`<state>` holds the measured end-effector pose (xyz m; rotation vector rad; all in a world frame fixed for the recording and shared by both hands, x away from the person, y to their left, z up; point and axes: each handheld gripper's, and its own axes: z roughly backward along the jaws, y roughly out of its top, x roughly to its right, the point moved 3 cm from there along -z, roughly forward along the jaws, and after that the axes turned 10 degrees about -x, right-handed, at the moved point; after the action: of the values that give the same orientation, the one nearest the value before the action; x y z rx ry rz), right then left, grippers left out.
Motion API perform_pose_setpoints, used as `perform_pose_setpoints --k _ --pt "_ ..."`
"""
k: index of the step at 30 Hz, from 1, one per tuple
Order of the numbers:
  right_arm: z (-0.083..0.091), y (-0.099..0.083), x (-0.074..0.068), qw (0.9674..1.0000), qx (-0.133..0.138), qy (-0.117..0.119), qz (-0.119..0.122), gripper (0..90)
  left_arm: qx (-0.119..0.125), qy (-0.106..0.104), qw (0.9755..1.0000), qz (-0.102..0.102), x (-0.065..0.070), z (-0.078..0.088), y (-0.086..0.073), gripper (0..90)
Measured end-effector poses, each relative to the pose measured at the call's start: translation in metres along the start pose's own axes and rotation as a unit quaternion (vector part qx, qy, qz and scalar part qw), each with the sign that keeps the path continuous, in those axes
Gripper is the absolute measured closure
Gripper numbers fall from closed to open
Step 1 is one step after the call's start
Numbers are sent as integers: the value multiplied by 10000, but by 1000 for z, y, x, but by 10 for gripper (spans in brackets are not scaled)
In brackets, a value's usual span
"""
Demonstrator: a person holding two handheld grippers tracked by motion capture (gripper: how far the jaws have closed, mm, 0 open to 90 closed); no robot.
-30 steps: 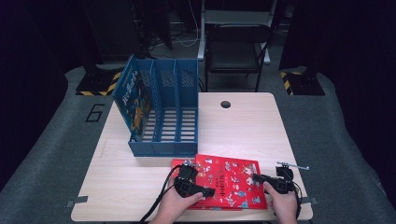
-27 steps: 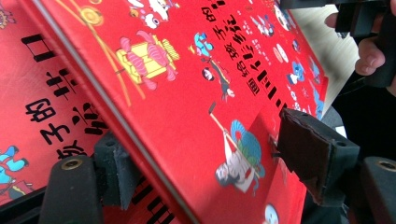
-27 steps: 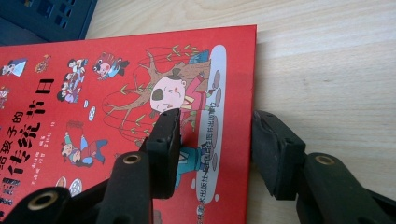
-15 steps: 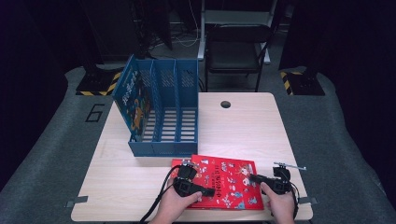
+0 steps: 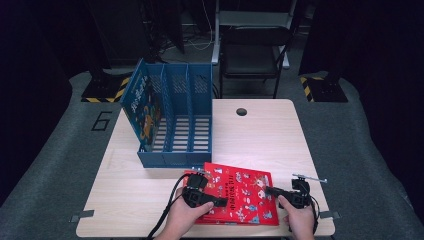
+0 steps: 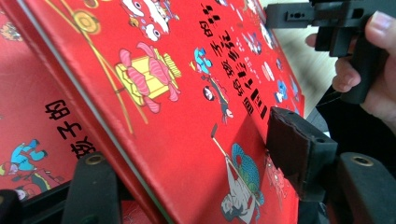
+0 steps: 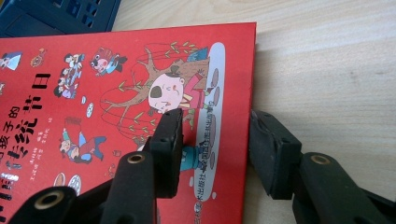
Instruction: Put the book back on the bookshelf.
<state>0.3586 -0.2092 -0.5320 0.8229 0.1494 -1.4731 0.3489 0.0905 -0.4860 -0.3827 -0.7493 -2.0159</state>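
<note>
A red picture book (image 5: 245, 195) lies on top of another red book (image 6: 28, 140) at the table's front edge. My left gripper (image 5: 220, 201) is at its left edge. In the left gripper view the top book (image 6: 187, 93) is tilted up and runs slantwise between the jaws of that gripper (image 6: 191, 154). One pad (image 6: 299, 154) rests on the cover, the other jaw sits under the edge, and the jaws have just been closing without clamping it. My right gripper (image 5: 270, 190) is open astride the book's right edge (image 7: 233, 116), one pad (image 7: 168, 140) on the cover and the other over the table.
A blue file organizer (image 5: 175, 125) stands at the back left of the wooden table (image 5: 260, 135), with a book (image 5: 142, 107) in its left slot. A cable hole (image 5: 241, 111) is near the far edge. A black chair (image 5: 255, 50) stands behind the table.
My left hand has edged slightly toward the red book's left side. The right hand and the book's right edge have kept their place.
</note>
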Motion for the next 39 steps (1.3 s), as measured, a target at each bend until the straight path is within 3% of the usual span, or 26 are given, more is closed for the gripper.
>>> perform_pose_setpoints --k 1,8,12,15,19,24,28,39 --pt "0 0 0 10000 3 10 -5 557 40 7 10000 61 1 0 0 383" --pt "-3 -1 0 9999 -48 94 -21 555 27 24 10000 -21 2 9 5 426" --pt "-4 -1 -3 9999 -110 92 -47 555 1 -72 10000 45 5 13 7 453" --pt "-5 -1 -3 9999 -91 93 72 552 39 -82 9999 73 5 16 8 471" --pt "-5 -2 -6 9998 -123 130 35 542 13 -112 9999 64 6 20 10 495" --pt "-7 -1 -7 9995 -121 120 256 528 41 -135 9998 116 6 23 11 510" --pt "-7 -1 -8 9994 -129 147 276 526 68 -157 9997 198 8 25 13 525" --pt "-6 0 -7 9991 -94 210 343 536 75 -181 9997 172 14 31 19 567"
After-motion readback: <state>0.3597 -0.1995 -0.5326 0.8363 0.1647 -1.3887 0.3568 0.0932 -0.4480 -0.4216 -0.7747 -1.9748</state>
